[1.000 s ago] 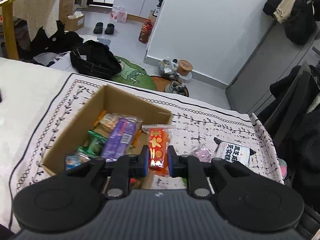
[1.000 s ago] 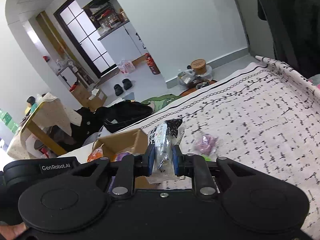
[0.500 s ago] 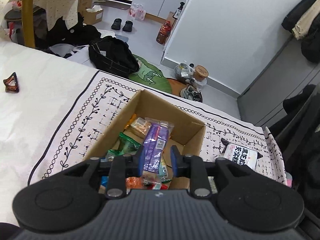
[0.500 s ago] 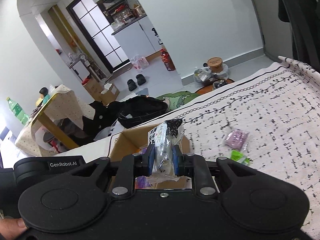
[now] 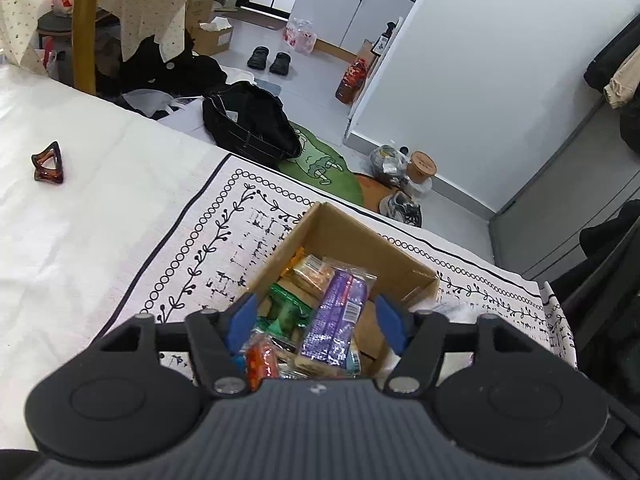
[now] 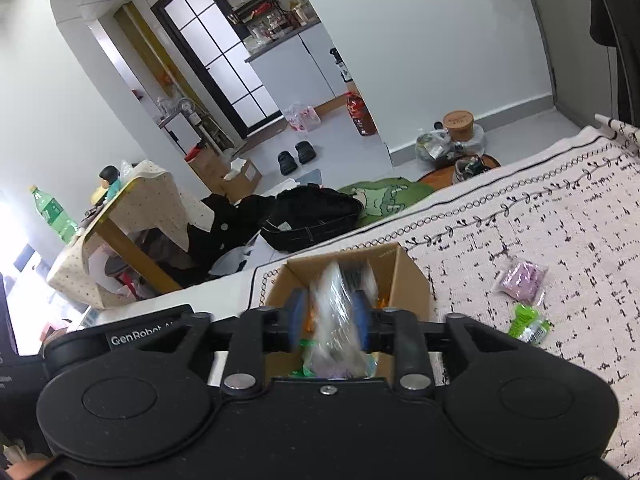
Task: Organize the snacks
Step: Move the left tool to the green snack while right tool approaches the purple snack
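Note:
An open cardboard box [image 5: 360, 232] stands on the patterned cloth and holds several snacks: a purple bar pack [image 5: 336, 324], a green packet [image 5: 284, 312] and an orange packet [image 5: 260, 360] lying at its near end. My left gripper [image 5: 316, 314] hovers open right above the box with nothing between its blue pads. In the right wrist view the same box [image 6: 408, 280] sits below my right gripper [image 6: 330, 314]. Its jaws stand slightly parted, and a clear-and-white packet [image 6: 334, 292] shows as a blur between them, over the box.
A pink packet [image 6: 522, 276] and a small green packet [image 6: 528, 322] lie on the cloth right of the box. A brown hair clip [image 5: 48, 162] rests on the white sheet far left. The bed edge drops to a floor with a black bag [image 5: 248, 124].
The left gripper carried the orange packet over the box and opened; the packet now lies inside. The right gripper moved over the box, its jaws widened a little, and its packet went blurry.

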`<state>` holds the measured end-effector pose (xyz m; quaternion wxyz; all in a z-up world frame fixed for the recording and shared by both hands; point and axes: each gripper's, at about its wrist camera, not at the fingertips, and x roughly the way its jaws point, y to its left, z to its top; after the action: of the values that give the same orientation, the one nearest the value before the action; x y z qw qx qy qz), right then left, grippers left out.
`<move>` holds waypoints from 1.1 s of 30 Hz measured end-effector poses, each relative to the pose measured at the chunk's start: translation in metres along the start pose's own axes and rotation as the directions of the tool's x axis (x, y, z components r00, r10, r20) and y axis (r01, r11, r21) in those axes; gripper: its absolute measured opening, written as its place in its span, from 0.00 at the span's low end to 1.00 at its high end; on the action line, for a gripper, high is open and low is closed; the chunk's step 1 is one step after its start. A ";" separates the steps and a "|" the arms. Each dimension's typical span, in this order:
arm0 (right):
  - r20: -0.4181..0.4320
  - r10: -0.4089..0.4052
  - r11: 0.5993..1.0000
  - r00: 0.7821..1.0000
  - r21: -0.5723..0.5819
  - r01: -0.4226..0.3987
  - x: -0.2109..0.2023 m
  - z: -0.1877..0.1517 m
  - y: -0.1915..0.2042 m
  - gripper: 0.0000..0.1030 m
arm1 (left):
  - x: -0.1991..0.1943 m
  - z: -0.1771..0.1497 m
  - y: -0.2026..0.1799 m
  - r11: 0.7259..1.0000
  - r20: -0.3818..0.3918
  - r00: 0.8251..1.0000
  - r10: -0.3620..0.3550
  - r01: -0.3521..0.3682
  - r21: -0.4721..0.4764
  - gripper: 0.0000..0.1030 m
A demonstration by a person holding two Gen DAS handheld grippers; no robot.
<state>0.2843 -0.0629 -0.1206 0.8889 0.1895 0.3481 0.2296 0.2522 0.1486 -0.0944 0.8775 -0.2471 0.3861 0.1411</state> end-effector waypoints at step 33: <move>-0.052 -0.189 0.979 0.981 0.064 0.192 -0.035 0.007 -0.125 0.74 | 0.029 -0.043 -0.112 0.972 -0.043 0.994 -0.105 0.112 0.207 0.84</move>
<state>0.3012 -0.1859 -0.1591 0.8915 0.1805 0.3927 0.1356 0.2941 0.0330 -0.1045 0.8987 -0.1766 0.3987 0.0478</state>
